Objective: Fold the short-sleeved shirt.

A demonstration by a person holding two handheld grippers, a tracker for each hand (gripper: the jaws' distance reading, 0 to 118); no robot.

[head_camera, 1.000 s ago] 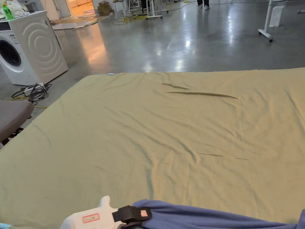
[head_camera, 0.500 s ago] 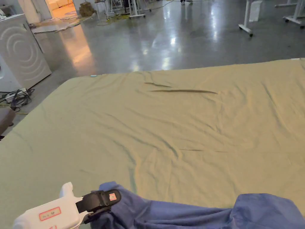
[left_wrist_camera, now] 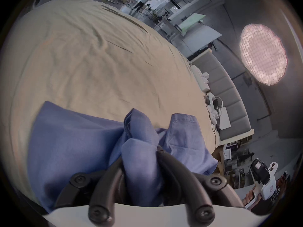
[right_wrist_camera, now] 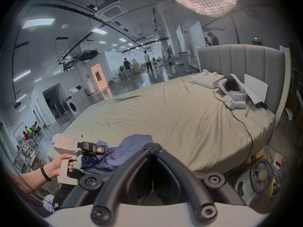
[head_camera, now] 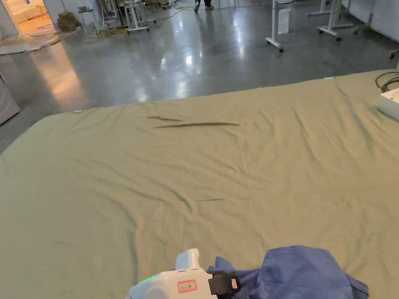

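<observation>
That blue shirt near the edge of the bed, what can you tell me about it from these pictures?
The blue shirt looks like thin woven cloth in a plain blue-violet. It lies crumpled in a loose heap on the tan bedsheet at the near edge of the bed, not spread flat and with no neat fold yet. The left gripper is closed on a bunched fold of it, with cloth pressed between both black jaws. The right gripper is shut and holds none of it.
</observation>
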